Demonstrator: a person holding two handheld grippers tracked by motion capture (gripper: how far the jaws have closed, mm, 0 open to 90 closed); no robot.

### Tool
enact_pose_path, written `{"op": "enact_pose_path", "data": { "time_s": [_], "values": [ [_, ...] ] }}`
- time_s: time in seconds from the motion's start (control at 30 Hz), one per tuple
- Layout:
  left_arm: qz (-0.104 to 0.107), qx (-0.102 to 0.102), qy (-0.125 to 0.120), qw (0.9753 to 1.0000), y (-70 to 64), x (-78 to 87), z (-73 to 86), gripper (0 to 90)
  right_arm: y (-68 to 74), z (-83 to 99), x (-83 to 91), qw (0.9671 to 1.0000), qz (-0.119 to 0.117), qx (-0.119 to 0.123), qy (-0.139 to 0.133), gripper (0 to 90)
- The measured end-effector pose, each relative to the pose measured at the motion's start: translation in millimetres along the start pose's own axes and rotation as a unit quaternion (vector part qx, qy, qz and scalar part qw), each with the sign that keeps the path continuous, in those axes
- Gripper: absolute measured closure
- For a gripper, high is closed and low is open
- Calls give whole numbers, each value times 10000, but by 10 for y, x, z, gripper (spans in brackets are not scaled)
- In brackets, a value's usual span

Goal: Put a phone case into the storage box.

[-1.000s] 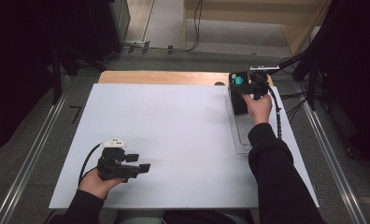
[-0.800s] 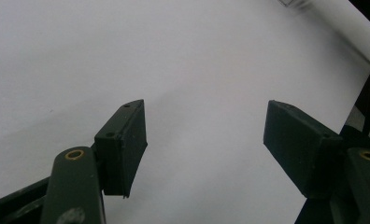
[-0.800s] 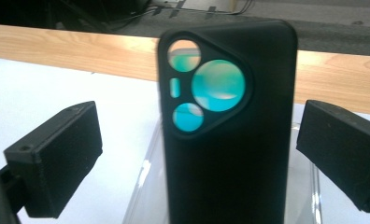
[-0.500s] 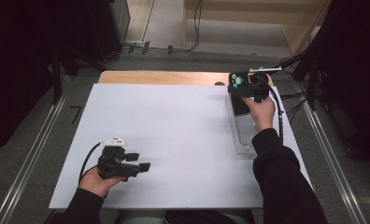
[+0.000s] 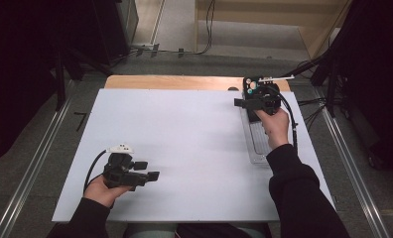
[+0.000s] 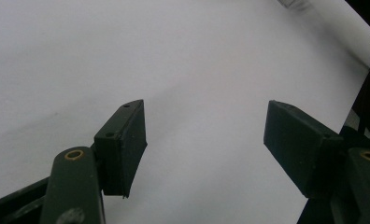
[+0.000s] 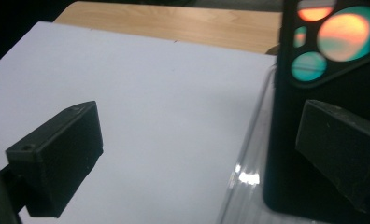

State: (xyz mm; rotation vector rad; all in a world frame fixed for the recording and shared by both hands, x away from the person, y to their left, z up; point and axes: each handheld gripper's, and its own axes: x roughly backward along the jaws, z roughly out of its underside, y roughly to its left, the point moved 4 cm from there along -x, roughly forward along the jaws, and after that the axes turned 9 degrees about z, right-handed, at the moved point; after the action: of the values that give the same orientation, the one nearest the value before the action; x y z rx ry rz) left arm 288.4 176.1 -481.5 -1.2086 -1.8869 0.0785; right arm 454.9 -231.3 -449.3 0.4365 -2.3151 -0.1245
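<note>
On the white board [image 5: 184, 148], a clear tray [image 5: 254, 144] lies along the 3 o'clock edge. A black box [image 7: 323, 93] stands in the tray's 12 o'clock end. The right gripper [image 5: 251, 101] is beside that box; the left gripper [image 5: 150, 171] sits at 7 o'clock.
</note>
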Motion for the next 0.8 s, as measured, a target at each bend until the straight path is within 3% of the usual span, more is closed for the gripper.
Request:
{"op": "enact_pose_path", "data": {
  "time_s": [0.07, 0.13, 0.2, 0.43, 0.53, 0.8],
  "values": [
    [-11, 19, 17, 10000, 9, 2, 0, 301, 52, 31, -6, 9999, -43, 92, 44, 0],
    [0, 23, 10, 10000, 14, 3, -2, 301, 103, 63, -15, 9999, -39, 148, 56, 74],
    [-5, 36, 3, 10000, 17, 3, -5, 301, 145, 92, -31, 9997, -21, 216, 103, 88],
    [15, 36, 2, 10000, 15, 6, -4, 301, 280, 153, -52, 9988, -259, 366, 197, 140],
    [30, 35, -2, 10000, 15, 9, -6, 301, 348, 174, -29, 9983, -328, 442, 182, 202],
    [16, 26, -21, 10000, 8, 32, -4, 301, 488, 314, -19, 9946, -657, 589, 538, 251]
  ]
}}
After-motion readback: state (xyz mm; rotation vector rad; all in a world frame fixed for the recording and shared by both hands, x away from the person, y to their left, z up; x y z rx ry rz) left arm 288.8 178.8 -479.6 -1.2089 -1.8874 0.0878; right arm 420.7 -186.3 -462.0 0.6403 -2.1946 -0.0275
